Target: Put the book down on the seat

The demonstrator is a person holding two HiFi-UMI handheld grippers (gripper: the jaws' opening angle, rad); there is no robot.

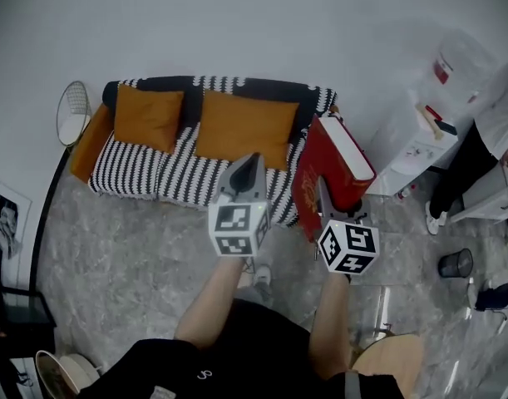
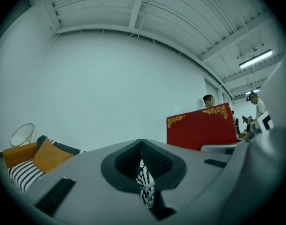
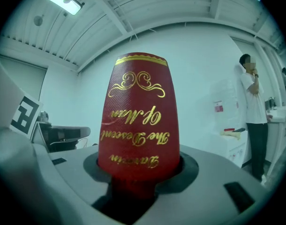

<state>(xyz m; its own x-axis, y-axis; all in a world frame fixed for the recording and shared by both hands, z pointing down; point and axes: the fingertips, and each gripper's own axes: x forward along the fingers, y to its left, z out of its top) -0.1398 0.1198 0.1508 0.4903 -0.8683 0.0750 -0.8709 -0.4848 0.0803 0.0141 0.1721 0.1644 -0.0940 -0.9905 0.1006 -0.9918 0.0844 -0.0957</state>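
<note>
A thick red book (image 1: pixel 332 169) with gold lettering stands upright in the air over the right end of the sofa. My right gripper (image 1: pixel 324 196) is shut on its lower edge. In the right gripper view the book's spine (image 3: pixel 138 121) fills the space between the jaws of the right gripper (image 3: pixel 135 182). The sofa seat (image 1: pixel 166 173) has black-and-white striped cushions and two orange pillows (image 1: pixel 241 127) against the back. My left gripper (image 1: pixel 249 169) hangs shut and empty over the seat's front, left of the book. The left gripper view shows the book (image 2: pixel 201 128) to the right and the sofa (image 2: pixel 25 165) low on the left.
A person (image 1: pixel 478 152) in a white top stands at the right beside a white cabinet (image 1: pixel 416 144). A black wastebasket (image 1: pixel 456 263) sits on the marble floor. A round wire table (image 1: pixel 73 110) stands at the sofa's left end. A wooden stool (image 1: pixel 395 364) is near my feet.
</note>
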